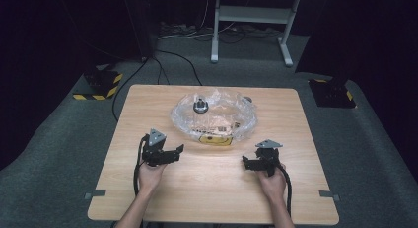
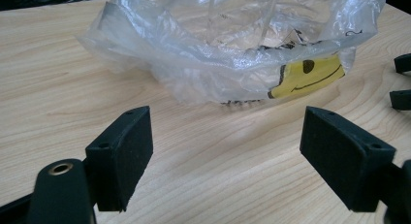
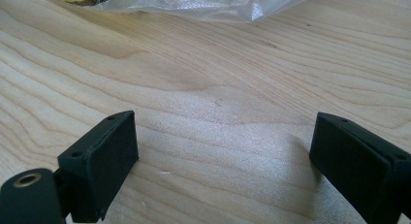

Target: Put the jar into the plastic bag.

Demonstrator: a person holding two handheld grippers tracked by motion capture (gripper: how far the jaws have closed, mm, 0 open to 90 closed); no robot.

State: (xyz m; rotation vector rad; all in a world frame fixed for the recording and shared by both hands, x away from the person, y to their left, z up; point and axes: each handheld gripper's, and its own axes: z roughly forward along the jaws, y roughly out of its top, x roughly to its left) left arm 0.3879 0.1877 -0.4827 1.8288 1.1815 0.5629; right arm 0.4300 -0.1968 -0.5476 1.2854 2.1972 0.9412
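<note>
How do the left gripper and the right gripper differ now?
The left gripper points right, toward the bag; the right gripper points left. The left gripper view faces the bag closely; the right gripper view catches its edge. Both are open, empty, above the table.

You've got a light wooden table (image 1: 212, 188) on grey carpet (image 1: 54, 154). A crumpled clear plastic bag (image 1: 244, 114) sits toward 12 o'clock on it. There's a small round metal piece (image 1: 200, 107) at the bag's 10 o'clock side, though I can't tell if it's inside. A yellow label (image 1: 217, 139) with black marks is at its 6 o'clock edge. Off the table, black bases with yellow-black stripes sit at 10 o'clock (image 1: 101, 85) and 2 o'clock (image 1: 332, 92). A white metal frame (image 1: 254, 16) stands at 12, with black cables (image 1: 177, 65) trailing near 11.
</note>
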